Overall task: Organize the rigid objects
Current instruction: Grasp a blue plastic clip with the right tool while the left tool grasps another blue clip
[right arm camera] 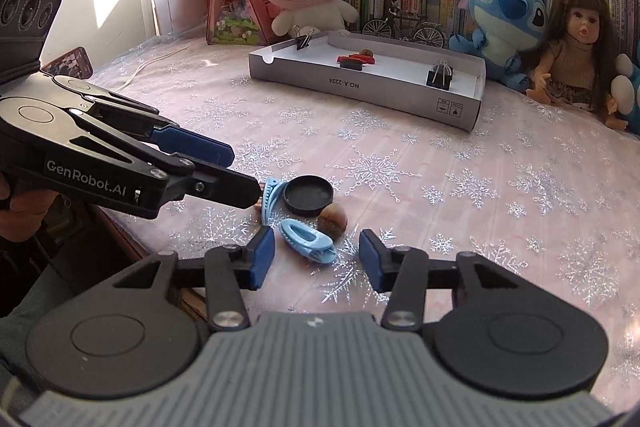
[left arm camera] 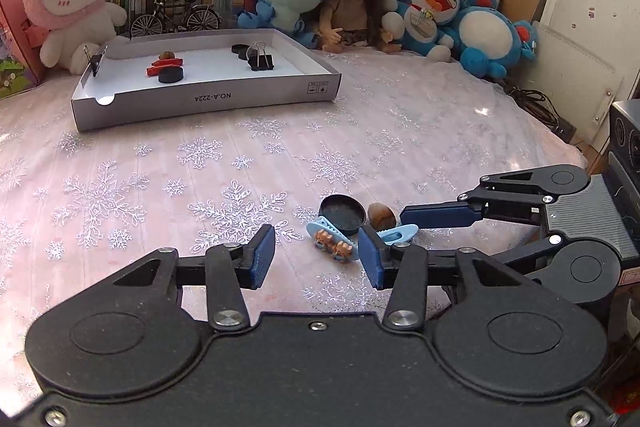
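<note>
Nearby, table edge (right arm camera: 132, 239), open tablecloth (right arm camera: 500, 195) beyond

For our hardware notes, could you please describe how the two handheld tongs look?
Both tongs, left and right, are black plastic linkages with round pivot caps, silver screws and ribbed blue pads. The left carries white "GenRobot.AI" lettering; the right has a ribbed grey top plate.

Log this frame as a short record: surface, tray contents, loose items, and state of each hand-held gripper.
surface: pink snowflake tablecloth
tray: grey cardboard tray holding binder clips, black caps, a red piece, a nut
loose items: black cap, nut, plain blue hair clip, blue hair clip with bears
left hand-held gripper: open, bear clip between its pads
right hand-held gripper: open, plain clip between its pads
</note>
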{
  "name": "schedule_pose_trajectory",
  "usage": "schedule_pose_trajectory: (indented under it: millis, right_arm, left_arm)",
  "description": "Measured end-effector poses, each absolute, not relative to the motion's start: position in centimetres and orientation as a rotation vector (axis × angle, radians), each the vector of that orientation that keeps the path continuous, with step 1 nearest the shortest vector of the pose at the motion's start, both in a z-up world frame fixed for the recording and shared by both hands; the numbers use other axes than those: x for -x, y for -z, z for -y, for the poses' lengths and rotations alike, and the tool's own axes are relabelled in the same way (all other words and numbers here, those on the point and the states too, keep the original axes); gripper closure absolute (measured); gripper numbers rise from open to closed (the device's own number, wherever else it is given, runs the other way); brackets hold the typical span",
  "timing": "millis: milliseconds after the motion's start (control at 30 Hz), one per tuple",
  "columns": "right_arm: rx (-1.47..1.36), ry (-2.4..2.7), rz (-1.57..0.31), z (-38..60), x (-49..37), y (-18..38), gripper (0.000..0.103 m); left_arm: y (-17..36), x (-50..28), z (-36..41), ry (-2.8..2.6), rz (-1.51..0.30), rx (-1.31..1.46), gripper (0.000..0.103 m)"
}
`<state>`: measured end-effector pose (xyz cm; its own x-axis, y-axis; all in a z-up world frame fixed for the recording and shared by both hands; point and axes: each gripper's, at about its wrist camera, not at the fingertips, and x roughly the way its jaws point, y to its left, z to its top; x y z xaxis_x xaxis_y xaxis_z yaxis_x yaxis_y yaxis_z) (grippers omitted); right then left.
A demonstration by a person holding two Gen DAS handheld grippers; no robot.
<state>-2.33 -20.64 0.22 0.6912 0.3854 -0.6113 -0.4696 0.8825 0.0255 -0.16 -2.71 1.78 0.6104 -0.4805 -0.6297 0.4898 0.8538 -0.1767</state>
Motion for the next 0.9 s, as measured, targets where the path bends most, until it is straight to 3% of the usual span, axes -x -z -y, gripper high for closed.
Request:
schedule_pose_trajectory:
  millis: [133,467,633,667,900]
  right_arm:
    - [0.145,-0.470,-0.639,20.6,2.6,-0.2,0.068]
    - [0.129,-0.283,-0.636,22.9,1.5,0.0,0.071]
    - [0.111,-0.290,-0.638,23.6,1.9,-0.1,0.064]
    - [0.113,-0.298,-0.638,23.6,2.1,-0.1,0.052]
    - [0.150,-0.289,-0.636,23.6,2.9,0.0,0.049]
  left_arm:
    - [-1.2,-0.4,3.3,0.551,-0.737,-0.014,0.071]
    - [-0.9,-0.6,3.7,0.457,-0.678,-0.115,0.072]
    - [-1.1,-1.0,3.0,0.419,-0.678,-0.110,0.071]
    - [-1.0,-1.1,2.8,0.405,-0.681,-0.116,0.071]
    - [-0.8,-1.6,1.7,0.370,-0.701,-0.084,0.072]
